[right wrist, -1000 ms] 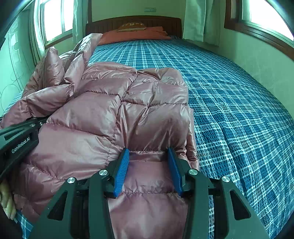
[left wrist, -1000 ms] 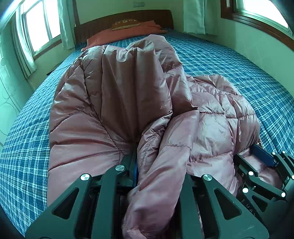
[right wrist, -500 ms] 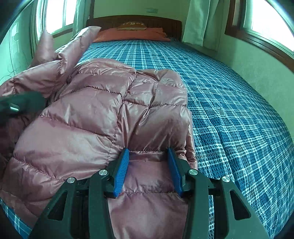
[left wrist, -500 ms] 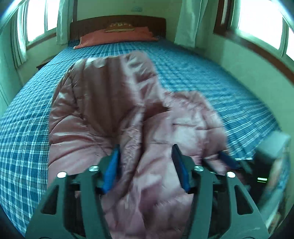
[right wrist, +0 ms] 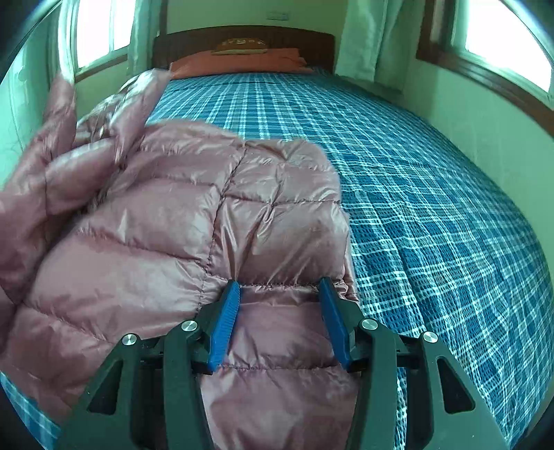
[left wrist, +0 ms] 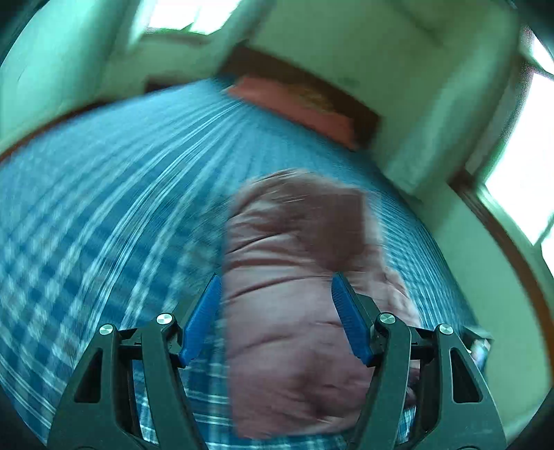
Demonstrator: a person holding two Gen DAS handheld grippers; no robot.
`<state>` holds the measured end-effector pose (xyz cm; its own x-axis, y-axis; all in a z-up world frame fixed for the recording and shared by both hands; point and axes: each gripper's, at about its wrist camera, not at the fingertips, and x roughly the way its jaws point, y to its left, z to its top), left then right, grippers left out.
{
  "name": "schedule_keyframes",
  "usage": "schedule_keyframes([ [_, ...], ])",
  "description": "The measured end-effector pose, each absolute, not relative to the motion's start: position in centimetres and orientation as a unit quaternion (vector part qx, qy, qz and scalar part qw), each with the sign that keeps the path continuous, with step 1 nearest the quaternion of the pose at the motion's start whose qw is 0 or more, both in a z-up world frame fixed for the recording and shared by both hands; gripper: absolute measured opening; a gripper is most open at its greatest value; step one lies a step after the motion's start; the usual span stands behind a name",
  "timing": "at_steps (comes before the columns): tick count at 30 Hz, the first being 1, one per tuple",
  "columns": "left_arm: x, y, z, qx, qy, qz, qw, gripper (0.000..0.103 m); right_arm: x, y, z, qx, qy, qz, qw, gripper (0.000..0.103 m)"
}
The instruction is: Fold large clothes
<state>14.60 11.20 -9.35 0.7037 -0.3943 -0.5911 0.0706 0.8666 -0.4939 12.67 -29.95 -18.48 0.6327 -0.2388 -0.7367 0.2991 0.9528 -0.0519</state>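
Right wrist — jacket [right wrist: 180, 221] hem between parted fingers [right wrist: 225, 322]

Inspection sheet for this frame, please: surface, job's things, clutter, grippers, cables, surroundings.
Surface: bed with blue plaid cover.
Job's things: pink puffer jacket lies on the bed, one part raised at far left.
Clutter: orange pillow at the headboard.
Grippers: left gripper open above the jacket, view motion-blurred; right gripper open, jacket between its fingers.
Cables: nothing seen.
Surroundings: windows, curtains, pale walls.
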Motion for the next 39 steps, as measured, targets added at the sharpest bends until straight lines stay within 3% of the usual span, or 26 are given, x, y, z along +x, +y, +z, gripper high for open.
schedule_keyframes([
  [3,15.8,13.5,-12.8,-0.286,0.393,-0.106,0.867,0.065,12.6,-30.1,-16.5,0.073,0.388,-0.133,0.909,0.049],
  [10,17.3,14.4,-16.9,-0.379,0.414,-0.093,0.823,0.065,15.0,-29.2,-12.9,0.190,0.348,-0.040,0.917,0.072],
  [16,18.0,14.0,-18.6,-0.420,0.420,-0.088,0.800,0.066,19.7,-27.9,-13.1,0.311,0.359,0.069,0.878,0.074],
  [29,19.2,13.4,-19.9,-0.419,0.426,-0.087,0.798,0.066,24.6,-24.7,-15.2,0.294,0.415,0.109,0.854,0.075],
  [30,19.4,13.2,-19.9,-0.415,0.426,-0.087,0.799,0.066,24.8,-24.6,-15.4,0.283,0.423,0.104,0.855,0.070],
  [31,19.6,13.1,-19.9,-0.413,0.426,-0.086,0.800,0.066,24.8,-24.2,-15.7,0.272,0.433,0.108,0.853,0.039],
  [32,19.4,13.1,-19.7,-0.413,0.427,-0.086,0.800,0.066,24.9,-24.0,-15.9,0.268,0.440,0.116,0.849,0.022],
  [33,19.4,13.0,-19.7,-0.416,0.428,-0.088,0.798,0.066,24.5,-23.7,-15.7,0.268,0.437,0.115,0.851,0.015],
  [35,19.2,12.9,-19.4,-0.424,0.429,-0.095,0.792,0.066,23.6,-24.2,-14.6,0.262,0.415,0.114,0.864,0.010],
  [39,18.8,11.9,-17.9,-0.426,0.425,-0.125,0.789,0.077,21.5,-26.2,-12.4,0.258,0.376,0.105,0.884,0.007],
])
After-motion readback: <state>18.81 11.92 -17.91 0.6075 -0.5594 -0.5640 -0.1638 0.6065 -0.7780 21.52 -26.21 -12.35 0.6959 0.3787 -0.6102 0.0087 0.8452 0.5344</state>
